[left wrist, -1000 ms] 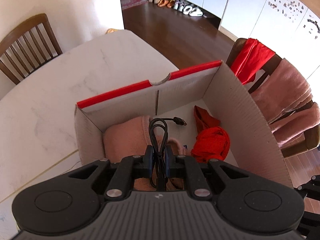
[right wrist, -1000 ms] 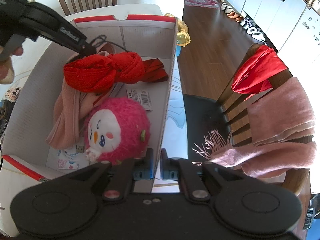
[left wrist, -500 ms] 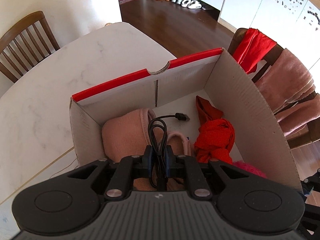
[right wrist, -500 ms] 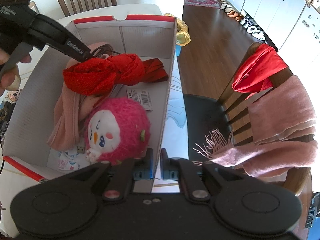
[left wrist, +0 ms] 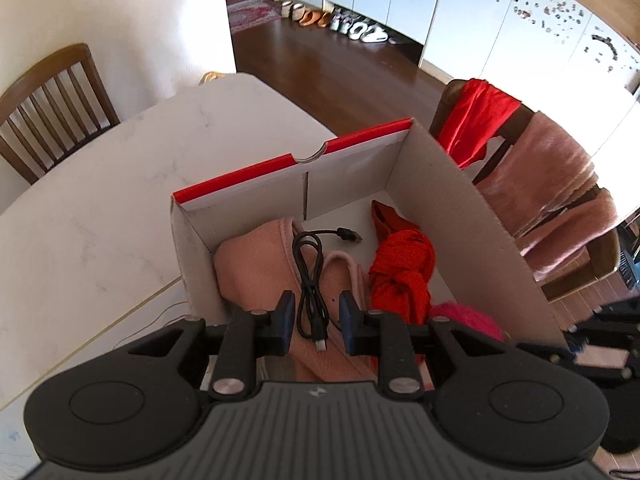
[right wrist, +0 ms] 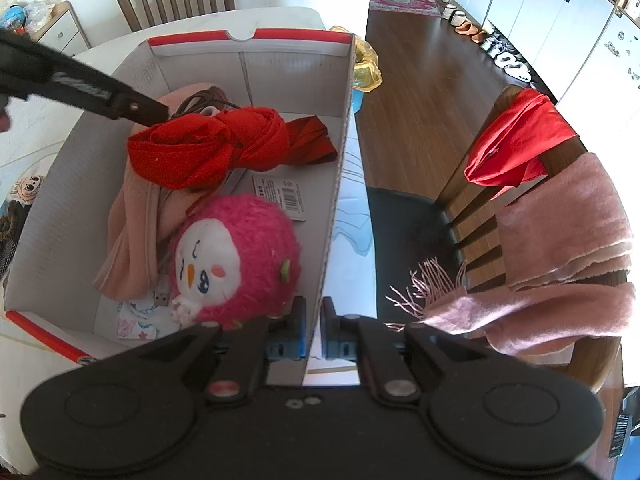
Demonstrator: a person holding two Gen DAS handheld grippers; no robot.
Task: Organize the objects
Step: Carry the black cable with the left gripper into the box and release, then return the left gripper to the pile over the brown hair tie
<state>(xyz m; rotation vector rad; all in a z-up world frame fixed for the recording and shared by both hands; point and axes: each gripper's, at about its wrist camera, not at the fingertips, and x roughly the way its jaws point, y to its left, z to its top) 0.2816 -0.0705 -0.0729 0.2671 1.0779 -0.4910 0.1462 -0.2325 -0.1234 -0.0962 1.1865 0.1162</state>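
Observation:
A cardboard box [left wrist: 472, 216] with a red rim stands on the white table [left wrist: 100, 200]. In it lie a pink cloth [left wrist: 248, 264], a knotted red cloth [left wrist: 404, 272] and a pink plush toy [right wrist: 236, 256]. A coiled black USB cable [left wrist: 310, 276] lies loose on the pink cloth. My left gripper [left wrist: 316, 316] is open just above the cable. My right gripper [right wrist: 314, 322] is shut on the box's right wall [right wrist: 340, 184]. The left gripper also shows in the right wrist view [right wrist: 156, 114], over the box's far left.
A chair [right wrist: 520, 208] draped with red and pink cloths stands right of the table. Another wooden chair [left wrist: 52, 104] stands at the far side. A yellow bag [right wrist: 366, 68] hangs past the box's far corner. A patterned mat [right wrist: 24, 188] lies left of the box.
My left gripper has opened and let go of the black cable, which now lies on the pink cloth. It has drawn back a little. My right gripper stays clamped on the box wall.

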